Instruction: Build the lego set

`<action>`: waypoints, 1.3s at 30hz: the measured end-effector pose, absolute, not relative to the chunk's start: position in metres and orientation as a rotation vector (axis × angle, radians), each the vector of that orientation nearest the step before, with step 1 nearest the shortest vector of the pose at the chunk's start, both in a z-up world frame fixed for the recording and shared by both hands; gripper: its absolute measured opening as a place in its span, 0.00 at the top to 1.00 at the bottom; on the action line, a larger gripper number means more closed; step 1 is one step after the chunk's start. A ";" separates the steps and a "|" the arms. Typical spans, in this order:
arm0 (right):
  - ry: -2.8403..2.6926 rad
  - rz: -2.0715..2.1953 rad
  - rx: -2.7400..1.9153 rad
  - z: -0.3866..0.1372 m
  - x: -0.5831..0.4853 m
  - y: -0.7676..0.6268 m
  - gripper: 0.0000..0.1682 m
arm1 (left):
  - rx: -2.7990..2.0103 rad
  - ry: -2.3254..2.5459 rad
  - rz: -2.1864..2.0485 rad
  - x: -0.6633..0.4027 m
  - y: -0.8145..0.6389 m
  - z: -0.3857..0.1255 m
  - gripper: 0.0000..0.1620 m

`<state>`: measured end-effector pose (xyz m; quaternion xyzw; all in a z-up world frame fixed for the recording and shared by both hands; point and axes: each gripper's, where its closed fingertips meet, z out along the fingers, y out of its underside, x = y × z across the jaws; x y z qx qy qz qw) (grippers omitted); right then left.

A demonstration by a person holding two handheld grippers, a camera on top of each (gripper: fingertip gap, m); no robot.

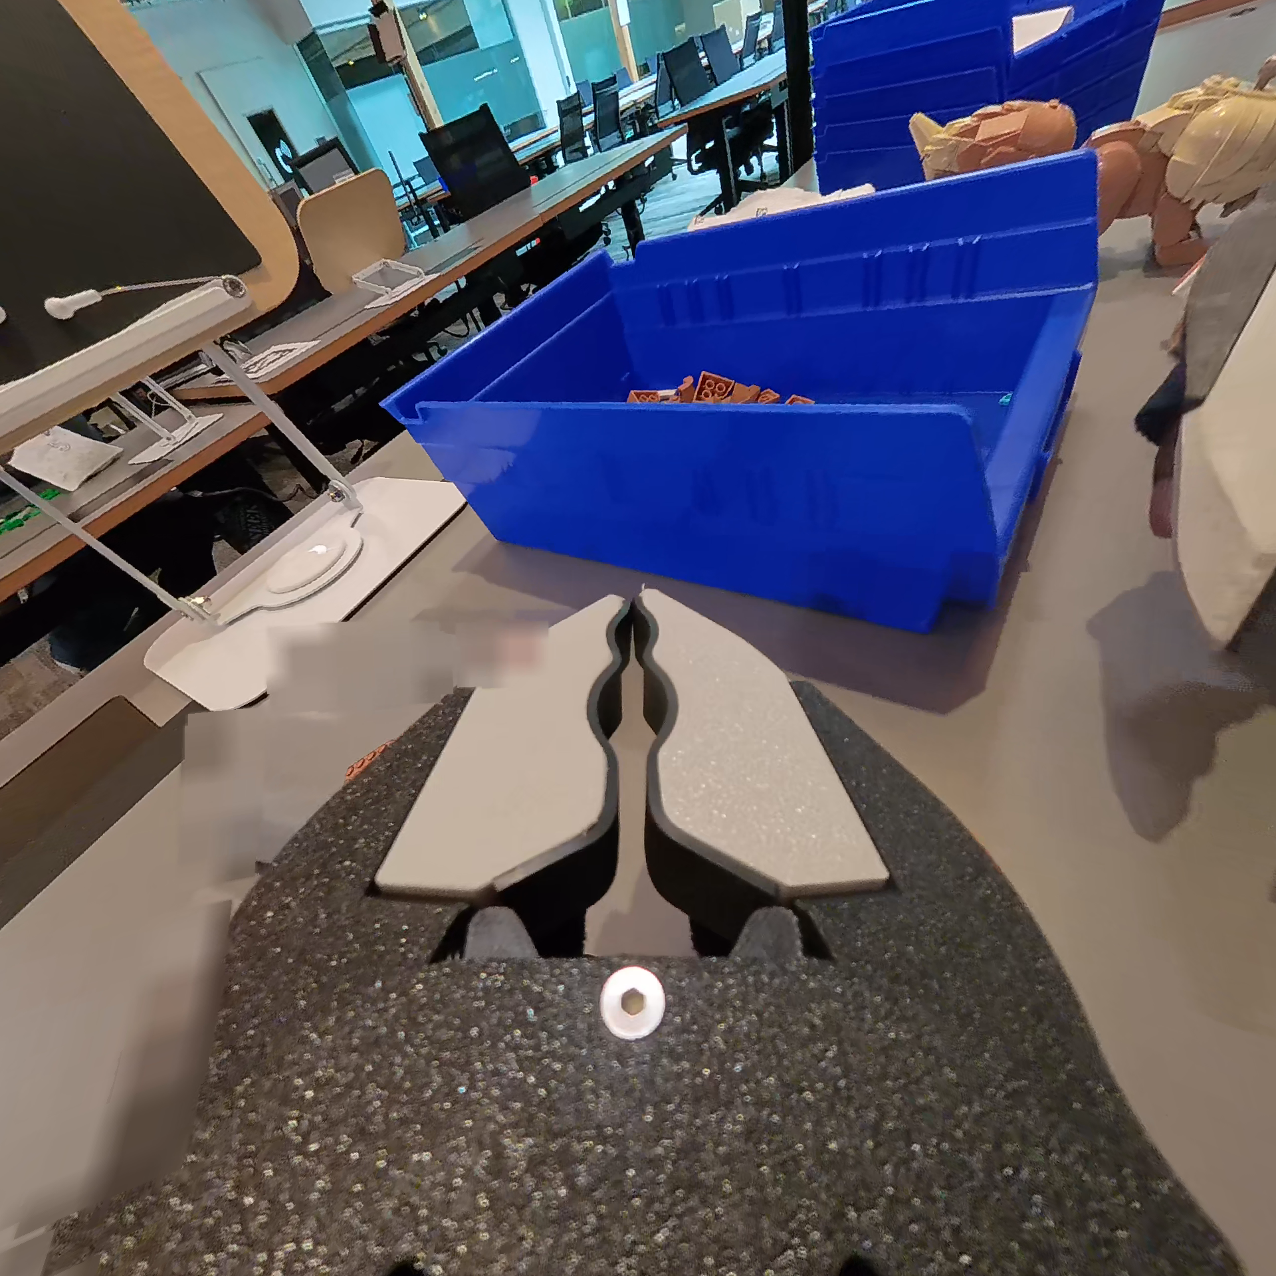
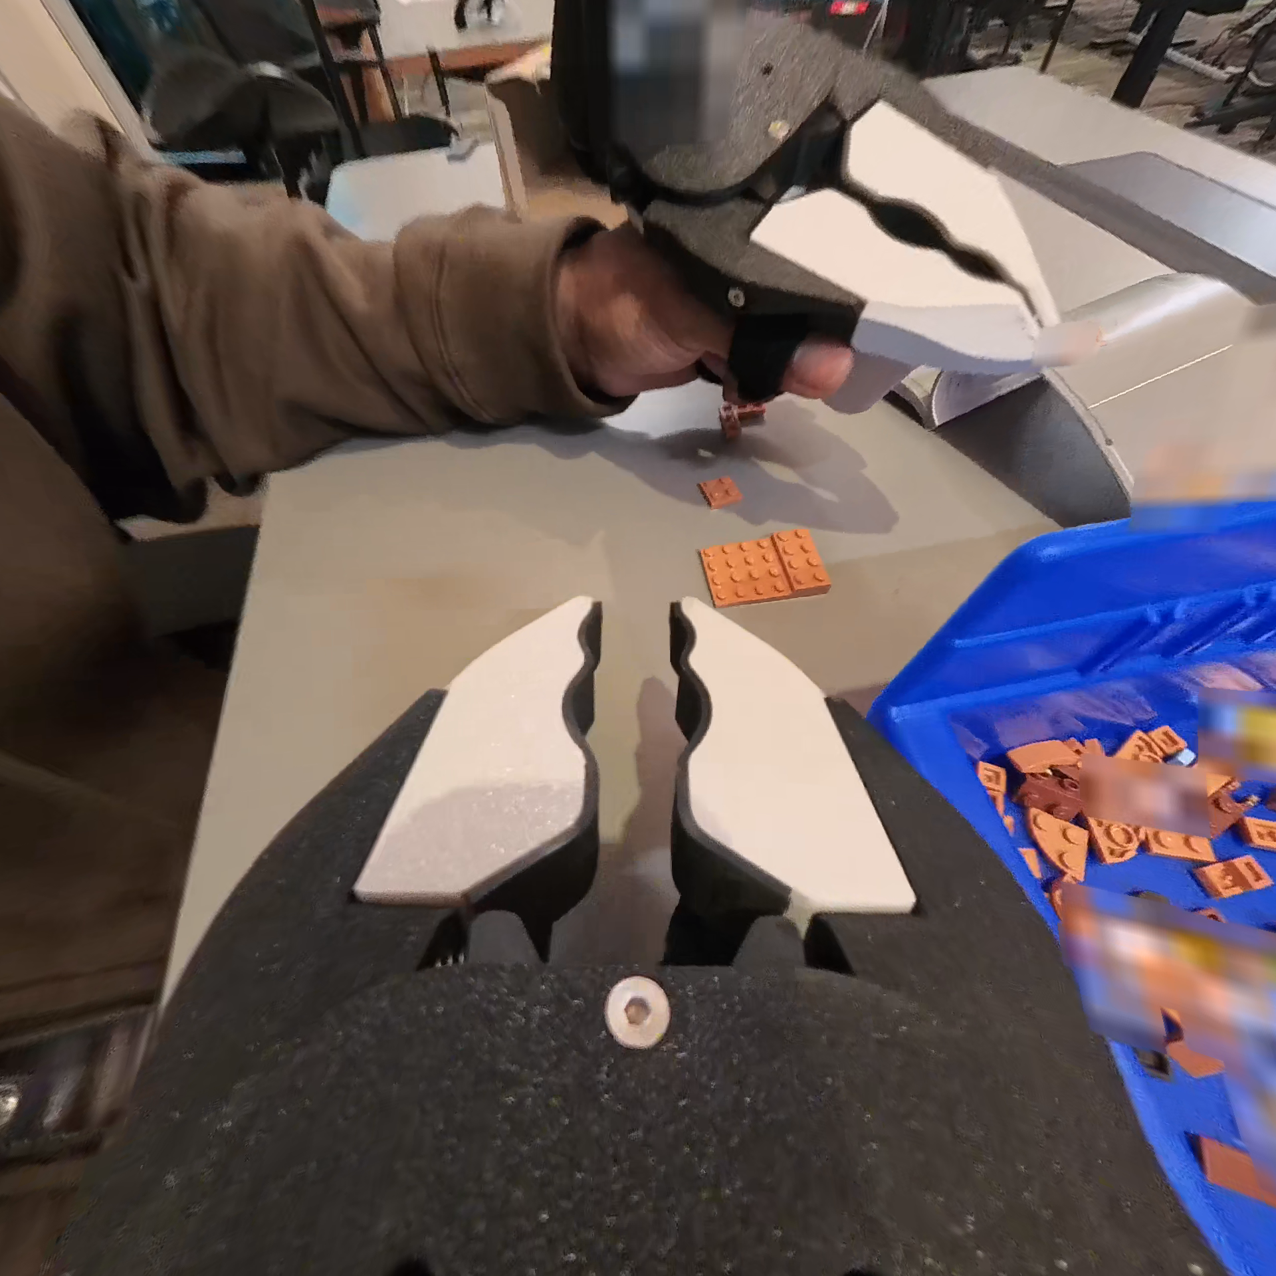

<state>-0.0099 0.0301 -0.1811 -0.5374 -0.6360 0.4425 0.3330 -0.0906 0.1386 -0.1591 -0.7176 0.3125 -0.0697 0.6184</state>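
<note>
Where right tool (image 2: 635, 607) gapes, plates (image 2: 763, 567) just ahead

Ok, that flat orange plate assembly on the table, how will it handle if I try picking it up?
The orange plate assembly is likely rigid and light. It lies flat on the table, so the fingers may struggle to get under its thin edge. The visible seam suggests two joined pieces that could separate.

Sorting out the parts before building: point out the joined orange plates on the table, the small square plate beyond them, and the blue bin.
joined orange plates (image 2: 763, 567), right wrist view, studded top near the seam.
small square plate (image 2: 719, 491), right wrist view, its top.
blue bin (image 1: 725, 483), left wrist view, front wall.
</note>
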 end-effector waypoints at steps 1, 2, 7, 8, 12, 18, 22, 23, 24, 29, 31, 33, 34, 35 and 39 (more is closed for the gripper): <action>-1.640 1.164 -1.396 -0.176 -0.009 0.031 0.87 | -1.650 0.719 -0.163 -0.090 0.139 -0.159 1.00; -1.622 1.164 -1.383 -0.170 -0.007 0.032 0.85 | -1.648 0.719 -0.166 -0.089 0.138 -0.158 1.00; -1.521 1.175 -1.334 -0.135 0.007 0.039 0.77 | -1.642 0.715 -0.180 -0.085 0.138 -0.157 1.00; -1.507 1.170 -1.325 -0.129 0.011 0.041 0.76 | -1.641 0.713 -0.183 -0.084 0.138 -0.157 1.00; -1.466 1.101 -1.298 -0.101 0.031 0.057 0.72 | -1.641 0.709 -0.186 -0.081 0.138 -0.156 1.00; -1.422 0.952 -1.296 -0.059 0.060 0.110 0.71 | -1.634 0.690 -0.201 -0.076 0.136 -0.152 1.00; -1.426 0.944 -1.318 -0.049 0.063 0.127 0.72 | -1.635 0.684 -0.216 -0.070 0.134 -0.150 0.97; -1.424 0.954 -1.317 -0.047 0.061 0.128 0.72 | -1.634 0.676 -0.214 -0.069 0.135 -0.150 0.96; -1.423 0.959 -1.310 -0.044 0.059 0.127 0.72 | -1.631 0.667 -0.213 -0.068 0.135 -0.149 0.95; -1.420 0.959 -1.256 -0.030 0.048 0.133 0.74 | -1.609 0.604 -0.197 -0.065 0.142 -0.137 0.92; -1.420 0.945 -1.251 -0.027 0.048 0.142 0.76 | -1.605 0.581 -0.202 -0.065 0.145 -0.132 0.91; -1.417 0.934 -1.263 -0.026 0.048 0.152 0.76 | -1.610 0.574 -0.215 -0.064 0.148 -0.130 0.91; -1.417 0.926 -1.272 -0.028 0.049 0.158 0.76 | -1.616 0.571 -0.224 -0.064 0.150 -0.130 0.91; -1.417 0.916 -1.285 -0.029 0.050 0.164 0.77 | -1.622 0.565 -0.232 -0.064 0.152 -0.130 0.91; -1.419 0.920 -1.331 -0.033 0.054 0.188 0.77 | -1.591 0.522 -0.217 -0.069 0.164 -0.116 0.91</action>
